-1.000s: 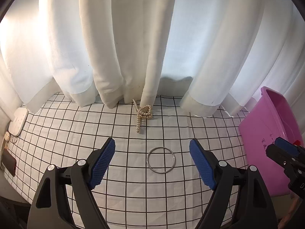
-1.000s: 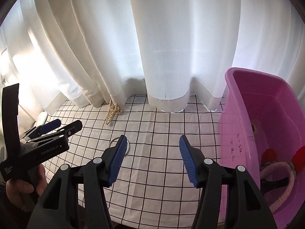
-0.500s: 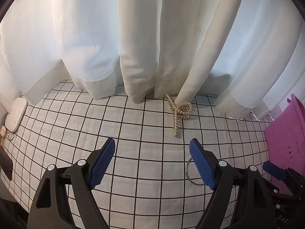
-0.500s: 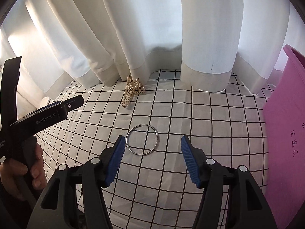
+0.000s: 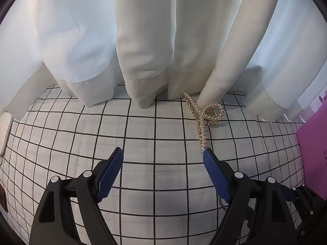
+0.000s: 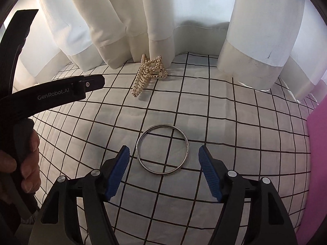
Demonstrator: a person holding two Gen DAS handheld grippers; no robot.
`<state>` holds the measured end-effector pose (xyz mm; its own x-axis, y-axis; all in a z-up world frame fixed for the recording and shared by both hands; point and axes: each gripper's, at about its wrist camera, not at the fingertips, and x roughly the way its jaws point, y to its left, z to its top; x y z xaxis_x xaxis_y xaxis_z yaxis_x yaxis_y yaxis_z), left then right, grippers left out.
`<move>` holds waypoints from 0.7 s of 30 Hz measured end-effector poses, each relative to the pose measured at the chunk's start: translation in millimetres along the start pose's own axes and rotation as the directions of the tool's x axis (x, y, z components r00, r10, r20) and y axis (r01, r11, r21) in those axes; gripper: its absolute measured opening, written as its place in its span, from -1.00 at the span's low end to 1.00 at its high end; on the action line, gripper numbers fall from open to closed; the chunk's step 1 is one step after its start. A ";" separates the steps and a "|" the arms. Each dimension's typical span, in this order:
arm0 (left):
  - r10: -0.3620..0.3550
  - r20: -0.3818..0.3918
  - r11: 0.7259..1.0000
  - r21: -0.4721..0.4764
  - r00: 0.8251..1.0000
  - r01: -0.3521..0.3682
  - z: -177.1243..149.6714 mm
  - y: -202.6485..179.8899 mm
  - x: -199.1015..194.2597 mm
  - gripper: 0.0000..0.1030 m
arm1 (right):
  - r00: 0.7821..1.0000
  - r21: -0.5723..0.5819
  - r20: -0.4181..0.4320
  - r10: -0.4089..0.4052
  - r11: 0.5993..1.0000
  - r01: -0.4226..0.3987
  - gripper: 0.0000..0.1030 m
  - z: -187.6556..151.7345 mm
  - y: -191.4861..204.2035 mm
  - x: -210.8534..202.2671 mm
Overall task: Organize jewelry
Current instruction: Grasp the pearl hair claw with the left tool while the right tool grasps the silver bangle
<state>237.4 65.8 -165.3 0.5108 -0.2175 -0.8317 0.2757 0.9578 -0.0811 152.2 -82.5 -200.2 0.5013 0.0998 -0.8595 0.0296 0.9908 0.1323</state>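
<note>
A silver bangle (image 6: 162, 149) lies flat on the black-grid white cloth (image 6: 235, 126). My right gripper (image 6: 163, 153) is open, its blue pads on either side of the bangle's near half, not touching it. A pearl-and-gold hair claw (image 6: 148, 74) lies further back at the curtain hem; it also shows in the left wrist view (image 5: 203, 118). My left gripper (image 5: 163, 155) is open and empty, with the claw's near tip just beyond its right fingertip (image 5: 208, 155). The left gripper's body (image 6: 61, 91) shows at the left of the right wrist view.
White curtains (image 5: 143, 40) hang along the back edge of the cloth. A pink plastic bin (image 6: 318, 153) stands at the right; it also shows in the left wrist view (image 5: 312, 153). A white power strip (image 5: 5, 130) lies at the far left.
My right gripper has swung left and lowered until its pads bracket the bangle. My left gripper has moved forward and left, off the bangle and closer to the hair claw.
</note>
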 end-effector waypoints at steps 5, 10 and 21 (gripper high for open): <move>-0.008 -0.017 1.000 0.005 1.000 0.008 3.4 -0.9 16.9 0.53 | 1.000 0.006 -0.027 0.003 1.000 -0.003 0.32 0.6 2.4 17.8; -0.005 -0.022 1.000 0.018 1.000 0.005 3.3 -4.1 26.8 0.53 | 0.999 -0.009 -0.041 -0.028 1.000 0.028 0.33 0.6 5.9 27.2; -0.006 -0.039 1.000 0.025 0.999 0.007 6.4 -4.5 42.7 0.53 | 0.996 -0.056 -0.058 -0.072 0.996 0.069 0.59 5.4 9.5 44.5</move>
<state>263.1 51.0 -196.9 0.4768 -0.2157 -0.8521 0.2996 0.9513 -0.0731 179.5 -69.2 -234.5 0.4469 0.0333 -0.8940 0.0158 0.9989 0.0451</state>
